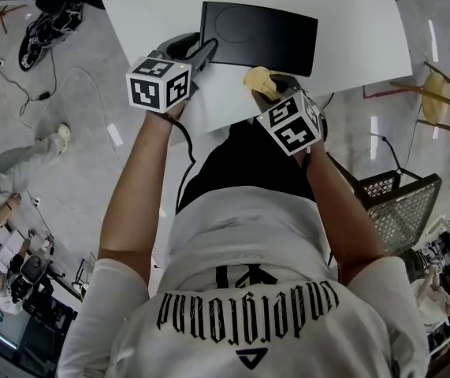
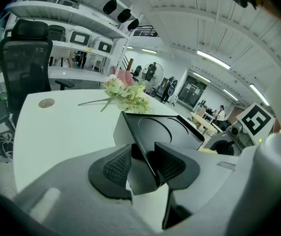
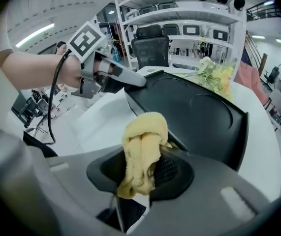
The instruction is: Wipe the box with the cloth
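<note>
We see white counter (image 1: 358,30) carrying black box (image 1: 260,36). Flowers (image 2: 127,93) lie beyond box's far edge; office chair (image 2: 26,58) and shelves (image 2: 76,18) stand farther behind. Grey floor (image 1: 83,156) left of box, past counter's edge. Bare counter right of box and beyond it. Counter's near edge just this side of box. Left tool (image 2: 145,165) pinching box's near left corner. Right tool (image 3: 139,173) clamped on yellow cloth (image 3: 142,149); cloth at box's near edge.
</note>
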